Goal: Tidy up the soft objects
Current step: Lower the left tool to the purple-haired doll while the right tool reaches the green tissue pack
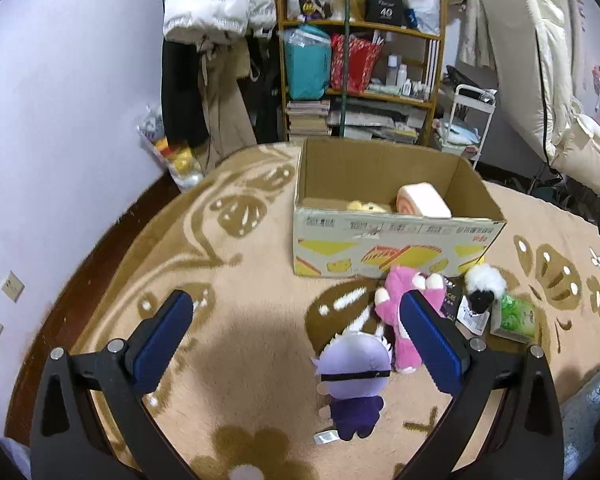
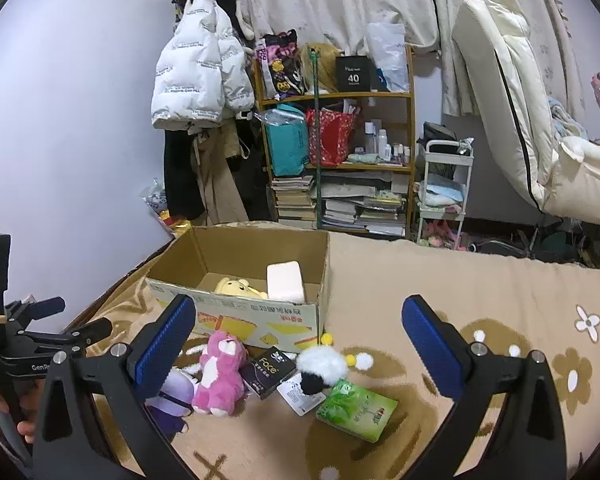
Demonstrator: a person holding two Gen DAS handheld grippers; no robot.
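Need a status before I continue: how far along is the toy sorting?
Done: yellow plush and pink roll cushion sit in the cardboard box. In hand: nothing; left gripper and right gripper are open. Left: purple doll, pink plush, sheep plush.

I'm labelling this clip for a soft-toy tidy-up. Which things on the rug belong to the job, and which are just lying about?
Part of the job:
- cardboard box
- yellow plush and pink roll cushion, already in the box
- pink plush
- purple doll
- white fluffy toy

Just lying about:
- black Face box
- green tissue pack
- bookshelf
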